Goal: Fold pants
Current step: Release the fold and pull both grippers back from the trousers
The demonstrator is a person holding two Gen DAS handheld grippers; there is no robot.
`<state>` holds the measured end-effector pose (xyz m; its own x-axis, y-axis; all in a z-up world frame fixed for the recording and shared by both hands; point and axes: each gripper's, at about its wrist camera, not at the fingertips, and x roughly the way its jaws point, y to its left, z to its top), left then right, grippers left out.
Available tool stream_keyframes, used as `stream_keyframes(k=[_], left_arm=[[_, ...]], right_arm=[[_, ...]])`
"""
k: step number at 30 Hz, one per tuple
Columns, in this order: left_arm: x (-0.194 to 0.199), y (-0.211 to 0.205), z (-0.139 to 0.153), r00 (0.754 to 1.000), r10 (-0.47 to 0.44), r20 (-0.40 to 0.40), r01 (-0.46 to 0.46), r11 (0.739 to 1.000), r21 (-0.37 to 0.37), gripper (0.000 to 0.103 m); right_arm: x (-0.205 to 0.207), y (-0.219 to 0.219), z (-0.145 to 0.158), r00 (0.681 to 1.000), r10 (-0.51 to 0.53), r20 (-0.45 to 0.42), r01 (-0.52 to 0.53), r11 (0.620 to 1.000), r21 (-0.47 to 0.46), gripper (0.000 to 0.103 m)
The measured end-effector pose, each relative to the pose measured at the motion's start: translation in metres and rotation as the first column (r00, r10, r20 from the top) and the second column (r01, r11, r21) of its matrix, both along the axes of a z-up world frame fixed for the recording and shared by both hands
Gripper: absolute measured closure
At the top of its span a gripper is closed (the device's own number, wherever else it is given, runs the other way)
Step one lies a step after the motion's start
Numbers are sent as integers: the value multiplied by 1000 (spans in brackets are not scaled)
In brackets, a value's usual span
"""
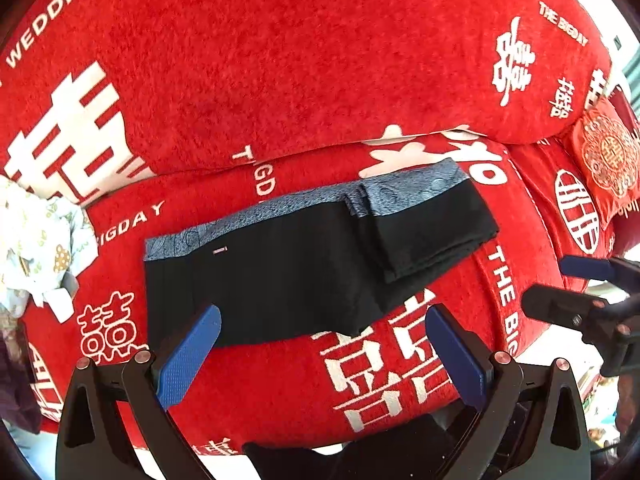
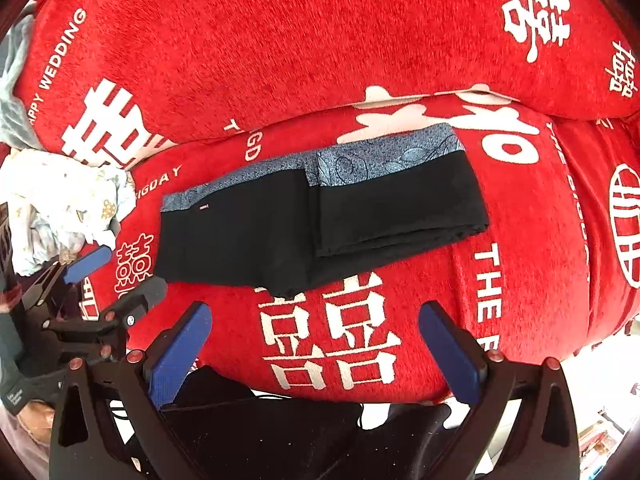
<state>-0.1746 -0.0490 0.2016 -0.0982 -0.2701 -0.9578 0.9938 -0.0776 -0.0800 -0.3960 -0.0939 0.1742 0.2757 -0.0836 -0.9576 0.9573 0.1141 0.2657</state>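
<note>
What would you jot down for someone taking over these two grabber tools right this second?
Left gripper: open, holding nothing, hovering near the front edge of the pants.
Right gripper: open, empty, apart from the cloth.
The black pants with a grey patterned waistband lie on the red sofa seat, right end already folded over the middle.
Left: probably another fold from the left end, then tidy.
A pale garment sits at the left, untouched.

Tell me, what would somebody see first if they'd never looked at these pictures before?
The bright red cover with big white wedding characters fills nearly everything. In the middle lie the black pants with a grey patterned waistband, partly folded, their right end doubled over. Both grippers, left gripper and right gripper, hover open in front, holding nothing.
</note>
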Motion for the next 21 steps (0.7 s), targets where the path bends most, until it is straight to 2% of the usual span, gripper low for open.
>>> stream_keyframes(k=[7, 15, 21], left_arm=[[-27, 17, 1, 999, -24, 45, 23, 999, 25, 0], [-70, 45, 11, 997, -33, 66, 31, 999, 32, 0], [-87, 62, 14, 997, 12, 71, -14, 1000, 26, 0]], right_arm=[[-13, 6, 9, 999, 2, 43, -1, 1000, -21, 0], [-59, 27, 17, 995, -39, 91, 41, 999, -19, 0], [-90, 46, 20, 995, -48, 89, 51, 998, -24, 0]])
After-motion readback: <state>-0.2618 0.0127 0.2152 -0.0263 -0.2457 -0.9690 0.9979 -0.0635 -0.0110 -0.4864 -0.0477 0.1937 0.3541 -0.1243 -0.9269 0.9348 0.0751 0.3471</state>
